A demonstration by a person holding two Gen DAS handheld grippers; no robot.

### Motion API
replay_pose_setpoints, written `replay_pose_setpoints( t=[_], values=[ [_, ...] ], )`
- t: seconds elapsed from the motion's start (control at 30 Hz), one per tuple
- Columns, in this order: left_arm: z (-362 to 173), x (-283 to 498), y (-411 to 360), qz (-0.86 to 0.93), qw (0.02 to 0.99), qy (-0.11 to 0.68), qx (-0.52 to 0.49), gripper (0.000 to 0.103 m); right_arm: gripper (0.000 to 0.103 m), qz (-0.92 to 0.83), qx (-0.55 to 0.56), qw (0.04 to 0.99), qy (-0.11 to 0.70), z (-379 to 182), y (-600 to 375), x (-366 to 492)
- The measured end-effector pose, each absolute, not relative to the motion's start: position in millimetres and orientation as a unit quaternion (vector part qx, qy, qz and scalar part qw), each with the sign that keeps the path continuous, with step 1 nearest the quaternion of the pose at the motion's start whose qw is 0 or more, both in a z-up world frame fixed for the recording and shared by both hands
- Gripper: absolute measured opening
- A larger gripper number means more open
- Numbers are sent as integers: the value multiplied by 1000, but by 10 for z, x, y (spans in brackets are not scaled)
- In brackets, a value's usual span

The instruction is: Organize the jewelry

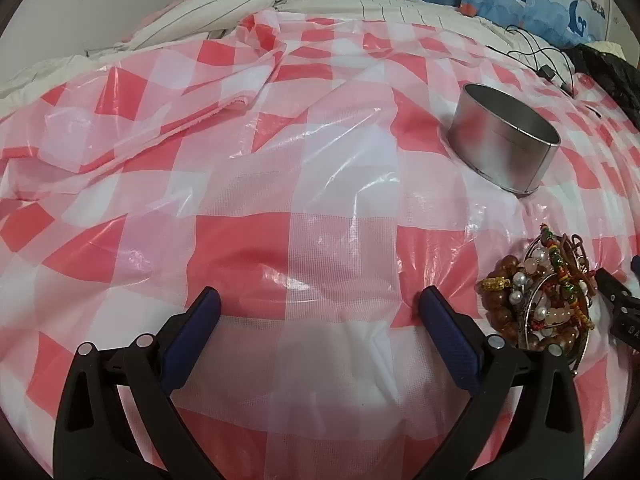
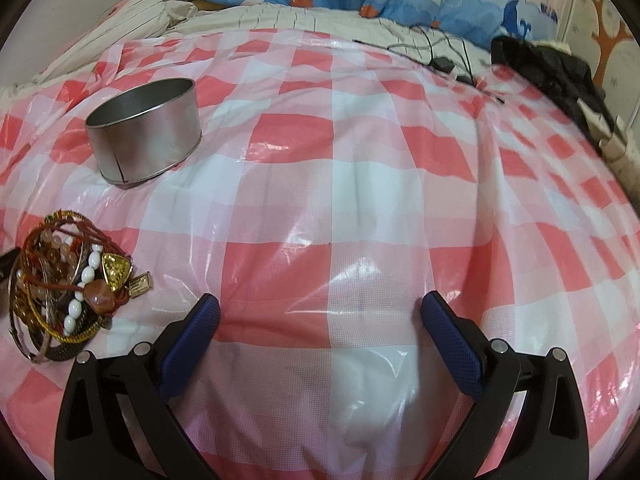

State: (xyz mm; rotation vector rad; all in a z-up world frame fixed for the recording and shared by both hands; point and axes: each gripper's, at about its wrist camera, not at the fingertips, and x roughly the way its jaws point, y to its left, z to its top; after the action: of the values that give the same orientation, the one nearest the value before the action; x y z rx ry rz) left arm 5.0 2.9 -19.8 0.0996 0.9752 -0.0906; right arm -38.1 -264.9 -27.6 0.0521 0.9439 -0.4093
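Pink-and-white checked plastic sheet [image 1: 248,184] fills the left wrist view, where the left tongs [image 1: 320,300] hang with fingers spread apart over it, holding nothing. A heap of jewelry [image 1: 540,296] lies at 3 o'clock, a round metal tin [image 1: 504,152] at 2 o'clock beyond it. From the right wrist, the right tongs [image 2: 320,304] are likewise spread and empty; the jewelry [image 2: 68,288] sits at 9 o'clock on the sheet [image 2: 360,160], the open tin [image 2: 144,136] at 10 o'clock, apart from it.
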Motion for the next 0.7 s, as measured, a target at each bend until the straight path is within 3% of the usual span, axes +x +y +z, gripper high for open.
replay_pose_setpoints(
  t=[0.3,0.47,0.7],
  values=[
    [171,-128,-62,-108,915,388,21,95,96,-179,35,863,471,-249,-2676,-383],
    [186,-221,-272,-145,913,378,57,95,96,-128,66,893,427,-58,-2592,-448],
    [207,-163,-83,-87,916,387,56,95,96,-6,2,920,392,185,-2044,-331]
  ],
)
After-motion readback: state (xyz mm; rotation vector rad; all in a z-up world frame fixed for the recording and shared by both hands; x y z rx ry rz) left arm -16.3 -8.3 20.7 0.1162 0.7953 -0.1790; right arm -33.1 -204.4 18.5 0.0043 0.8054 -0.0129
